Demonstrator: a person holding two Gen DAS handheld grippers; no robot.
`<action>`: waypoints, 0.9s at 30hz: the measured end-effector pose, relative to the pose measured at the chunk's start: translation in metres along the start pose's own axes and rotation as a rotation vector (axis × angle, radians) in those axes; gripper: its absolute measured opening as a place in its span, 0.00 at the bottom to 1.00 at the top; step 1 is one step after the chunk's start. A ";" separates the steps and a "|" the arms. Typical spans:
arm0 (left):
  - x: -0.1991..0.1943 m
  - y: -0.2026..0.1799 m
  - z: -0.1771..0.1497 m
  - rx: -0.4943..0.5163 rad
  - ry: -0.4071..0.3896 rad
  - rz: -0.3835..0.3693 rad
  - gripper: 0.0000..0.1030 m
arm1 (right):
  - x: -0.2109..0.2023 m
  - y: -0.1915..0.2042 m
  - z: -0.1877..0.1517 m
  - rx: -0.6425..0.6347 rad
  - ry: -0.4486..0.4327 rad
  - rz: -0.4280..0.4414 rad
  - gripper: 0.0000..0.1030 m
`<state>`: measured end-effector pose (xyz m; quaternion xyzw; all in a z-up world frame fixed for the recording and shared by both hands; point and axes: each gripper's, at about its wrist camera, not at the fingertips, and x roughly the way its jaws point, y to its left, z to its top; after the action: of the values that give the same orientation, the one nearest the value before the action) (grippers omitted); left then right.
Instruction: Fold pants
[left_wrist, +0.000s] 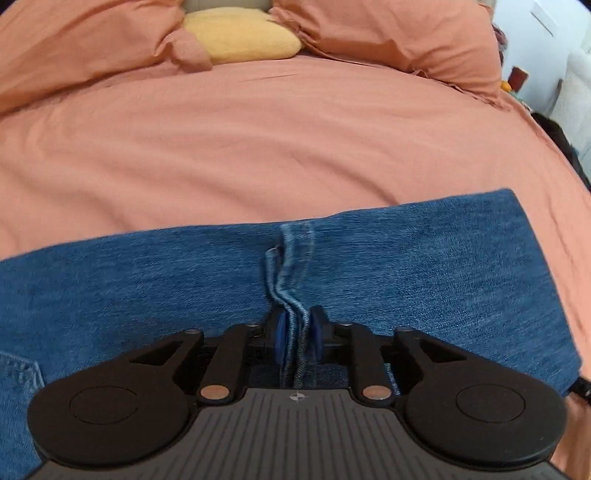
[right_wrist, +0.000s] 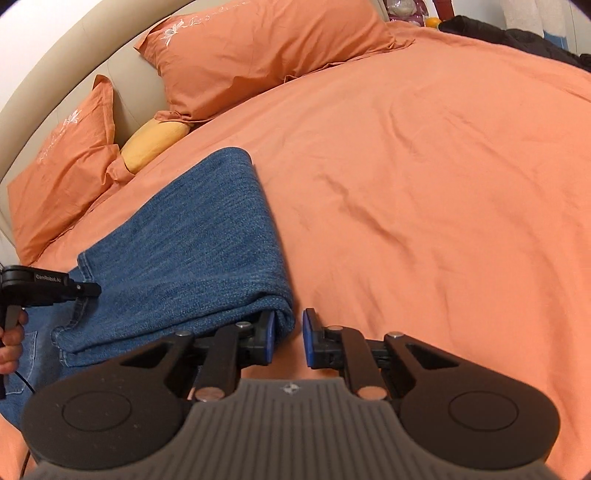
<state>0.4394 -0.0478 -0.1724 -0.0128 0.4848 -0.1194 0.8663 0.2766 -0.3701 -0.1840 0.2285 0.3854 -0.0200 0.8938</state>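
Folded jeans (left_wrist: 369, 266) lie on the bed (left_wrist: 258, 147). Your left gripper (left_wrist: 297, 334) pinches their hem layers; your right gripper (right_wrist: 289, 338) is spread, beside the fold's corner.

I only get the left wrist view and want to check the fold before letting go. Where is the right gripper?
Observer: The right gripper sits at the folded end of the jeans, jaws open, holding nothing.
Operator: Is it touching the denim?
Observer: Its left pad lies against the folded corner; the other is over bare sheet.
Operator: Is my gripper visible there?
Observer: Yes, the left gripper shows at the frame's left edge over the jeans, a hand holding it.
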 end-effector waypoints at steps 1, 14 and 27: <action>-0.004 0.003 -0.001 -0.012 0.003 -0.001 0.28 | -0.003 0.000 -0.001 0.001 -0.001 -0.002 0.08; -0.068 0.016 -0.010 -0.030 -0.074 -0.036 0.33 | -0.036 0.034 0.006 -0.163 -0.208 -0.049 0.08; -0.025 -0.015 -0.064 0.010 0.009 -0.068 0.08 | 0.032 0.049 -0.008 -0.314 -0.085 -0.092 0.07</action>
<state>0.3702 -0.0508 -0.1838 -0.0245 0.4873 -0.1515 0.8597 0.3043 -0.3181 -0.1915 0.0672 0.3558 -0.0103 0.9321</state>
